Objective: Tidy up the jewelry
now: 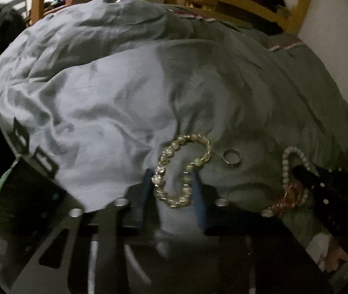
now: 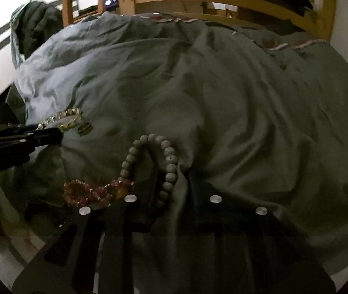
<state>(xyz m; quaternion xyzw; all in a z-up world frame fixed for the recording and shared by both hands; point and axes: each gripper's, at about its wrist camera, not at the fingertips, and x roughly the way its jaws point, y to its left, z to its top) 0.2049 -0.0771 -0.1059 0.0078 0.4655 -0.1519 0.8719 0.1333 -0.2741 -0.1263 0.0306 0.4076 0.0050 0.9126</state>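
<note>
1. Rumpled grey bedsheet (image 1: 115, 103) fills the view.
2. Left gripper (image 1: 174, 183), at six o'clock, is clamped on the gold beaded bracelet (image 1: 181, 169).
3. Right gripper (image 2: 171, 186) pinches the pale grey beaded bracelet (image 2: 166, 164).
4. Small silver ring (image 1: 232, 158) lies at the gold bracelet's three o'clock.

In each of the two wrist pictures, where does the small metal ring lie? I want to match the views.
Left wrist view: the ring lies right of centre on the grey bedding, between the gold bracelet and the pale bead bracelet.
Right wrist view: the ring lies at mid-left, beside the gold bracelet.
Shared landmark: the gold bracelet, next to the ring in both.
</note>
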